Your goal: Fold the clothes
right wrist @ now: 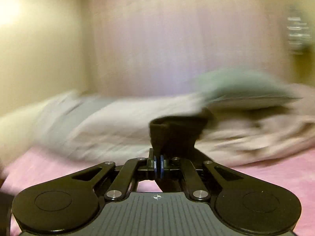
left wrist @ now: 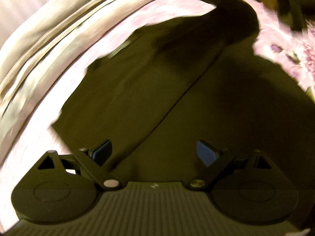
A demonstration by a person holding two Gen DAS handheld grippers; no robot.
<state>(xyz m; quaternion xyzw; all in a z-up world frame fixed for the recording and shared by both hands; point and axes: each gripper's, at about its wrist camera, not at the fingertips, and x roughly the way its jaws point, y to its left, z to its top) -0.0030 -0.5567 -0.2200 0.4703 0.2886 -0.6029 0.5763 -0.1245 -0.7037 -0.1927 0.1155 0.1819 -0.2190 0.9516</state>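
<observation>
Your right claw (right wrist: 159, 167) is pressed together on a bunched fold of the dark, soft cloth garment (right wrist: 177, 131), holding it up in front of pale, rumpled bedding (right wrist: 110, 125) on the pink bed sheet (right wrist: 275, 177). Your left claw (left wrist: 154, 153) stands spread with nothing between its blue pads (left wrist: 206, 153), pointing down at the same dark garment (left wrist: 137, 90), which lies mostly flat on the pink sheet (left wrist: 29, 143) with one corner drawn away toward the top of the view.

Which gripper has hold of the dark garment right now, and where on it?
The right gripper pinches a bunched edge of the dark garment. The left gripper is open, holding nothing.
</observation>
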